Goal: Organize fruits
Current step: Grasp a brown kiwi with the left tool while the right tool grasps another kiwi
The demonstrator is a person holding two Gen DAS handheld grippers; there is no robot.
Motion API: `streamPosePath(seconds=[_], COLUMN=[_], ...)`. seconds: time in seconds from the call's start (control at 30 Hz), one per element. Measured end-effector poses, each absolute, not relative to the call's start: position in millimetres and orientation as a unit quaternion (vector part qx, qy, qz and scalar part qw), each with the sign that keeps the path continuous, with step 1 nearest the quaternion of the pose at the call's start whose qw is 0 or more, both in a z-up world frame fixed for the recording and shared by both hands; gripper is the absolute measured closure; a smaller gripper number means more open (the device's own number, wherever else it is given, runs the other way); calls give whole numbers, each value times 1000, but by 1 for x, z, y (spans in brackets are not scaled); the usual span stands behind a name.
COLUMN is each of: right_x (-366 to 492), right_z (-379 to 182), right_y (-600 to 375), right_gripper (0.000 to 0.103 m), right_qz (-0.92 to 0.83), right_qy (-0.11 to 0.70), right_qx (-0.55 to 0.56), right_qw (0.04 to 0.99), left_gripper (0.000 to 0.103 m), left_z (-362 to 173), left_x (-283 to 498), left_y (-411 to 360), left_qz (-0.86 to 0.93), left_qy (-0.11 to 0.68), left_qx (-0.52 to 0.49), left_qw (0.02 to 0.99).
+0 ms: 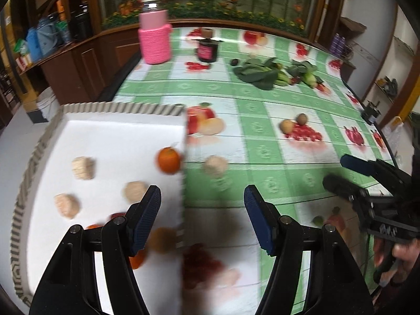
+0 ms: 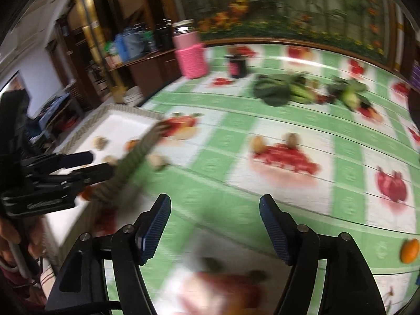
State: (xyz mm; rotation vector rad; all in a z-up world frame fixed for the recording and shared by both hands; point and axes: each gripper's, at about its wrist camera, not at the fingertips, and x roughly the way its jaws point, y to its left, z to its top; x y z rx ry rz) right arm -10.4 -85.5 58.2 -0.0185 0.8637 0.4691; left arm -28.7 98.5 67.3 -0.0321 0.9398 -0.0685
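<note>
While both tools hang wide open and empty, task looks partly done: white tray (image 1: 110, 136) at surface (image 1: 262, 173) edge already holding orange (image 1: 169, 160), several pale round fruits (image 1: 83, 167) and more blurred ones near left tool (image 1: 202, 197). Still out on the checked cloth: one pale fruit (image 1: 215, 166) just beside the tray, two brownish fruits (image 1: 287, 126) further off, another orange (image 2: 410, 250) near right tool (image 2: 215, 204). Leafy greens (image 1: 258, 74) lying well apart, untouched
</note>
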Motion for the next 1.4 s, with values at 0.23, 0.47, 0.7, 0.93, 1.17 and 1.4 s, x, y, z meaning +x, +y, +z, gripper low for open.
streamPosePath(seconds=[0.23, 0.47, 0.7, 0.93, 1.17, 1.4], right_x=[28, 73, 108, 118, 98, 79], right_z=[50, 45, 33, 19, 31, 32], right_y=[-128, -133, -122, -118, -144, -162], right_gripper=[31, 37, 58, 81, 81, 81], right_qz=[187, 173, 178, 187, 170, 163], right_qy=[425, 426, 438, 449, 437, 436], right_qx=[-3, -13, -28, -40, -17, 3], right_qw=[886, 888, 881, 873, 883, 885], left_gripper=[38, 38, 38, 38, 38, 46], left_z=[61, 51, 45, 36, 33, 21], left_x=[-5, 15, 35, 54, 74, 96], left_y=[60, 32, 21, 9, -11, -27], left_qz=[-60, -75, -77, -78, -88, -81], left_qy=[466, 479, 486, 494, 491, 495], left_qx=[-16, -10, -13, -15, -14, -5], left_qw=[883, 874, 871, 866, 867, 865])
